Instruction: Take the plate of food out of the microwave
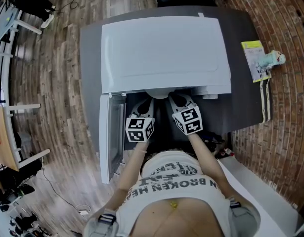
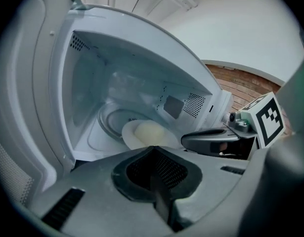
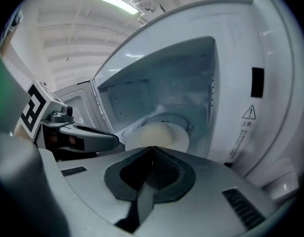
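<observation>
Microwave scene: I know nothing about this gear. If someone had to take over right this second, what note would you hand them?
Left gripper: jaws shut, holding nothing, tips at the microwave opening.
Right gripper: the same, close beside the left one.
Door: already swung open, on the left gripper's side.
Plate with the pale food: still inside, toward the front of the cavity, just beyond both sets of jaws.
Done: door open, both grippers in front of the plate.
Left: open the jaws, grip the plate rim, bring it out level.
</observation>
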`<state>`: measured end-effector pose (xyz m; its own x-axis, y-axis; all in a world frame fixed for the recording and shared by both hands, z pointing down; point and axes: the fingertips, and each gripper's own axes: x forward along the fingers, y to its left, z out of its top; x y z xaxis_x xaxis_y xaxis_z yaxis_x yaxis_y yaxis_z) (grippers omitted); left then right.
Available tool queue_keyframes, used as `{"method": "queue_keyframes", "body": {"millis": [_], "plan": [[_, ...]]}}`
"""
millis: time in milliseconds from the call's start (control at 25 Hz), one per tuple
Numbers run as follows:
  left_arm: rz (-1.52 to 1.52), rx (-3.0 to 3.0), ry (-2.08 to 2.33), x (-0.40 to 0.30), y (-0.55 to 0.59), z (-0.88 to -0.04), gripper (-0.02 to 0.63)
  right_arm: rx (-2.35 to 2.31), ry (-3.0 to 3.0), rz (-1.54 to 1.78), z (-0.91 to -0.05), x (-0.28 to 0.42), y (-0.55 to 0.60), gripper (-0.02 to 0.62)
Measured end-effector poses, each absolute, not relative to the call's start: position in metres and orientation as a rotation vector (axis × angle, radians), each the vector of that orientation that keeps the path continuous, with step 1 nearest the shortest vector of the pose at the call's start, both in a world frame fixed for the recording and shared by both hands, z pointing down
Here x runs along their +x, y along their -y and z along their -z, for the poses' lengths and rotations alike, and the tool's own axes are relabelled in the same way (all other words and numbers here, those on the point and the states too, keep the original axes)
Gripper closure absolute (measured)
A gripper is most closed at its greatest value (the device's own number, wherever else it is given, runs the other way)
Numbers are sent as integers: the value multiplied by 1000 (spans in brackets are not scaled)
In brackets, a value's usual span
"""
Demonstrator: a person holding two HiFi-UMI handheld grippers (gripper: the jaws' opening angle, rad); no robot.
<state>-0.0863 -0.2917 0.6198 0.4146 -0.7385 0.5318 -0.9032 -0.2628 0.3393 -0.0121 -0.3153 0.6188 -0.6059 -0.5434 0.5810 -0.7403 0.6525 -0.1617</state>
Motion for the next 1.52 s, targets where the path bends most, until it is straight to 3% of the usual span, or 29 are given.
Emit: {"method": "queue_keyframes", "body": {"millis": [440, 600, 760, 840, 1000, 1520], "plan": [[-180, 1906, 1353, -95, 290, -635, 597, 1070, 2351, -791, -636, -2, 319, 586], [-63, 1830, 1324, -96, 291, -640, 568, 1107, 2353, -895, -639, 2, 320, 582], [-4, 1763, 1332, -99, 292, -643, 501, 1151, 2334, -1024, -646, 6, 324, 459], [33, 1715, 1337, -102, 293, -647, 472, 1157, 2327, -1084, -650, 7, 325, 439], [168, 1624, 1313, -106, 298, -653, 440, 1144, 2332, -1170, -654, 5, 326, 434], [377, 1471, 1126, -94, 319, -663, 440, 1084, 2327, -1363, -658, -4, 337, 455]]}}
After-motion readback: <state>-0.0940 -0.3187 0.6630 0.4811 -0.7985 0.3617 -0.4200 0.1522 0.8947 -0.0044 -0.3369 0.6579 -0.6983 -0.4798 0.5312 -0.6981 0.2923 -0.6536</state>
